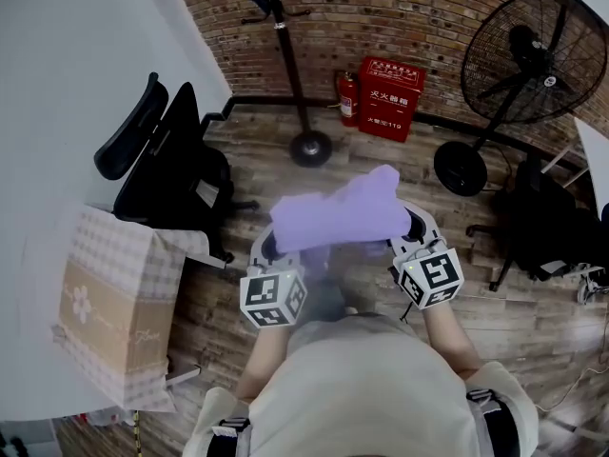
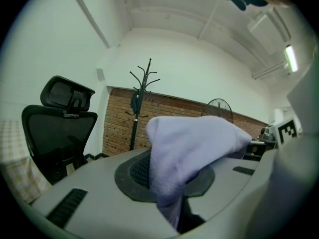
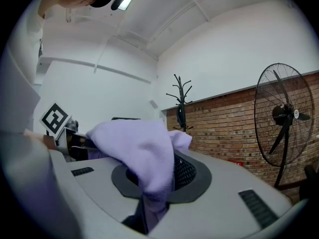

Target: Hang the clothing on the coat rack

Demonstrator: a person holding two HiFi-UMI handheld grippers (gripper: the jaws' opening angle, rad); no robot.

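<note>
A lavender piece of clothing [image 1: 341,211] stretches between my two grippers at chest height in the head view. My left gripper [image 1: 276,252] is shut on its left end, the cloth [image 2: 187,148] bunched up out of the closed jaws. My right gripper [image 1: 411,228] is shut on the right end, where the fabric [image 3: 142,156] spills over the jaws. The black coat rack [image 1: 288,60] stands ahead by the brick wall, its round base [image 1: 310,148] on the wood floor, a dark item hanging near its top. It also shows as the coat rack [image 2: 141,98] and coat rack [image 3: 181,103] in the gripper views.
A black office chair [image 1: 166,165] stands at the left, with a checked paper bag [image 1: 114,303] nearer me. A red extinguisher box [image 1: 390,96] sits by the wall. A large standing fan [image 1: 519,74] and another dark chair [image 1: 547,227] are at the right.
</note>
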